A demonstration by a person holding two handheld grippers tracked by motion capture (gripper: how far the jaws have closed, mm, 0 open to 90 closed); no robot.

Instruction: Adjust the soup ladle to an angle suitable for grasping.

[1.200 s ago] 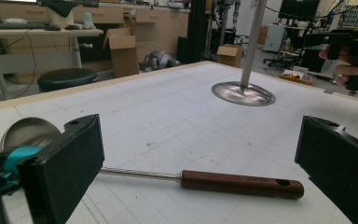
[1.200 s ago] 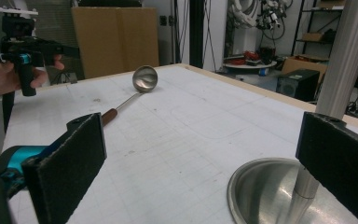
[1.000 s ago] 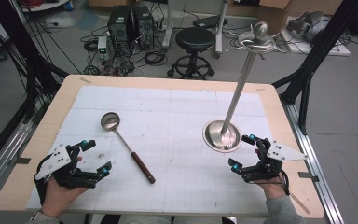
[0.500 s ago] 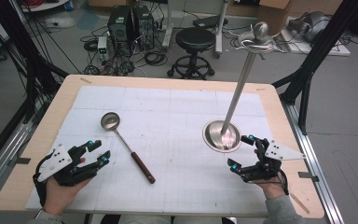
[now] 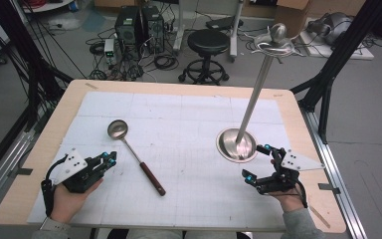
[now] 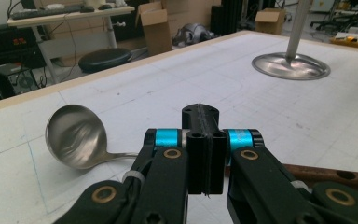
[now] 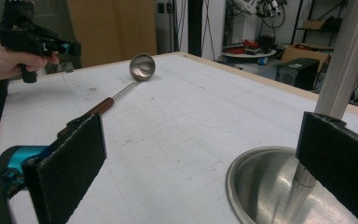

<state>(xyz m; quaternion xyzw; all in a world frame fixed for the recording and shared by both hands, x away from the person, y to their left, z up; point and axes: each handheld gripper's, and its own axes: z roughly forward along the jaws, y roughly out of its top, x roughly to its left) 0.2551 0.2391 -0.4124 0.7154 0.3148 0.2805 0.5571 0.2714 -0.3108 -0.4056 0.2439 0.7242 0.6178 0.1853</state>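
Ladle handle (image 6: 324,175) partly hidden behind the closed jaws; stand pole (image 7: 342,79) cut off above the right jaws.

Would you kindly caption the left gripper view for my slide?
Left gripper, jaws shut on nothing, facing a steel ladle on the table.

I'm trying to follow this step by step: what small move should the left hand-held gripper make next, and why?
Probably open its jaws again. The left hand-held gripper has just closed on nothing, pads together, just short of the ladle, which lies flat on the table. Its wooden handle lies close ahead, ungripped.
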